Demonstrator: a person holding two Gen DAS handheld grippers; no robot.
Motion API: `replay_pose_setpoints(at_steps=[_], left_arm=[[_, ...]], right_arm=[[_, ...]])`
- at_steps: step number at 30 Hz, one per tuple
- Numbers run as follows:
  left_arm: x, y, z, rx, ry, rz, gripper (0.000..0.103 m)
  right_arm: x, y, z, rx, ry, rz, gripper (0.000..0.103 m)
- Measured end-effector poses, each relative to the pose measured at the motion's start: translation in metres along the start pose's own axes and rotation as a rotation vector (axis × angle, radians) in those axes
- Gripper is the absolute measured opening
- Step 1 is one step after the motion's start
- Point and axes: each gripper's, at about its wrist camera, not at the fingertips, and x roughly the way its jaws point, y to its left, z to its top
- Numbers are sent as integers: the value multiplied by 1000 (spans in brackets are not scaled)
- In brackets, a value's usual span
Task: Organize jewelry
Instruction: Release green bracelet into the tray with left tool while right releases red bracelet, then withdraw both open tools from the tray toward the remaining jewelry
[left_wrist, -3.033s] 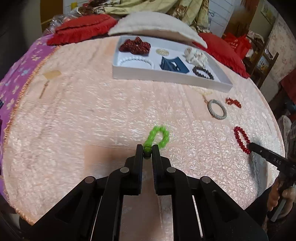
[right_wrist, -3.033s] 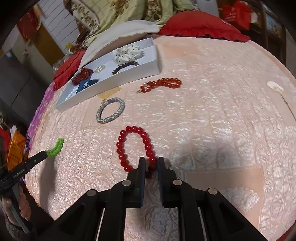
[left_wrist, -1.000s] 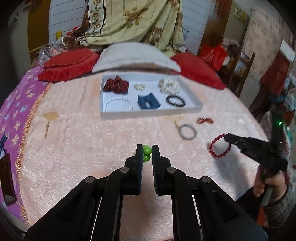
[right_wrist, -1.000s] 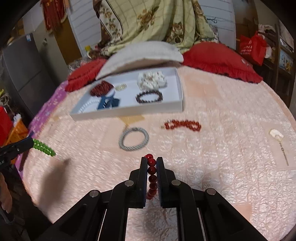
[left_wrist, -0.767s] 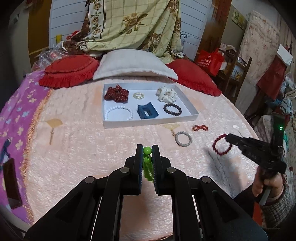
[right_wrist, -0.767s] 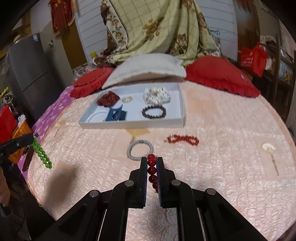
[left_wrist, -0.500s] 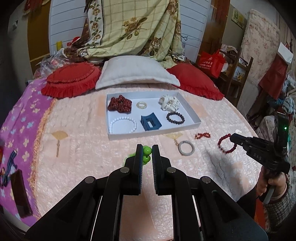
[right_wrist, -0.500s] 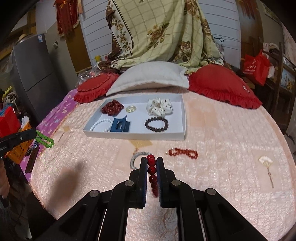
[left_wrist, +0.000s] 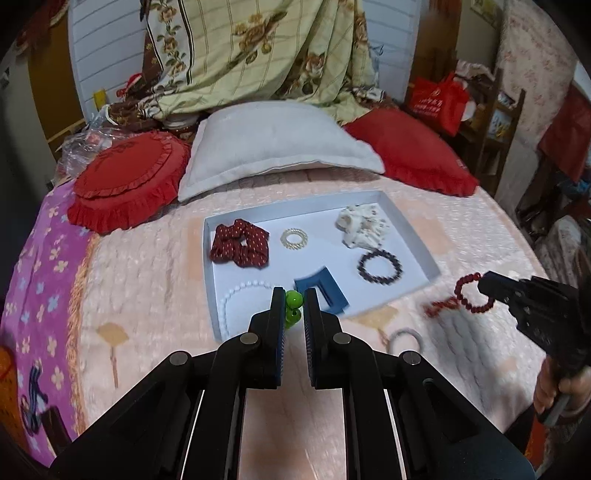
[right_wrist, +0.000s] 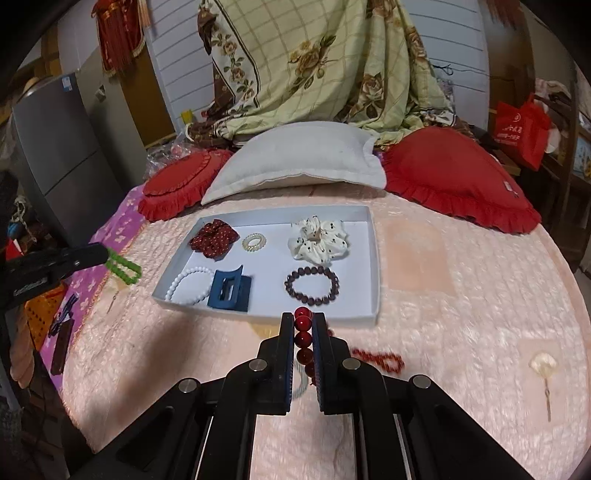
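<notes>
The left gripper (left_wrist: 294, 306) is pinched on a green bead bracelet (left_wrist: 293, 302); the beads sit between the fingertips, and the rest of the loop hangs clear of the bed, as the right wrist view shows (right_wrist: 123, 270). The right gripper (right_wrist: 303, 325) is pinched on a red bead bracelet (right_wrist: 304, 341), with several beads stacked in a line between its fingers; in the left wrist view this bracelet hangs as an open loop (left_wrist: 473, 292) from the fingertips, above the bedspread.

Both grippers are held above a pink bedspread (right_wrist: 443, 295), just short of the near edge of a white tray (right_wrist: 373, 258). The tray holds:
- a dark red scrunchie (right_wrist: 213, 237) at the far left;
- a pale coil hair tie (right_wrist: 254, 242) beside it;
- a white spotted scrunchie (right_wrist: 318, 244) at the far right;
- a white bead bracelet (right_wrist: 189, 285) at the near left;
- a blue hair claw (right_wrist: 229, 289) touching it;
- a dark bead bracelet (right_wrist: 311, 285) at the near right.

Outside the tray, on the bedspread near its front edge, lie a small red bead strand (right_wrist: 380, 359) and a grey ring bracelet (left_wrist: 404, 339). A grey pillow (right_wrist: 299, 162) sits between two red cushions behind the tray.
</notes>
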Motion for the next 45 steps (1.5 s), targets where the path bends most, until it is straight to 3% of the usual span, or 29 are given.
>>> replay_pose_setpoints(at_steps=[8, 13, 16, 20, 24, 27, 30, 35, 39, 45], left_arm=[[96, 14, 46, -74, 87, -16, 8], [151, 31, 55, -147, 132, -49, 8], [182, 39, 50, -188, 191, -108, 8], [196, 41, 42, -176, 214, -106, 8], [193, 31, 35, -92, 195, -43, 8], [190, 27, 33, -73, 188, -46, 12], [181, 24, 28, -63, 175, -43, 18], [151, 24, 25, -45, 123, -41, 19], [112, 16, 23, -13, 54, -19, 20], [44, 10, -4, -14, -44, 59, 34]], right_arm=[[81, 21, 47, 17, 89, 48, 9], [120, 28, 82, 104, 73, 177, 9], [153, 25, 85, 156, 125, 213, 9], [182, 16, 74, 170, 182, 181, 9], [192, 8, 71, 152, 191, 127, 9], [198, -2, 71, 170, 204, 102, 10], [203, -10, 74, 178, 203, 61, 25], [206, -30, 81, 192, 193, -24, 29], [182, -40, 82, 226, 161, 4, 29], [114, -30, 66, 168, 95, 50, 31]])
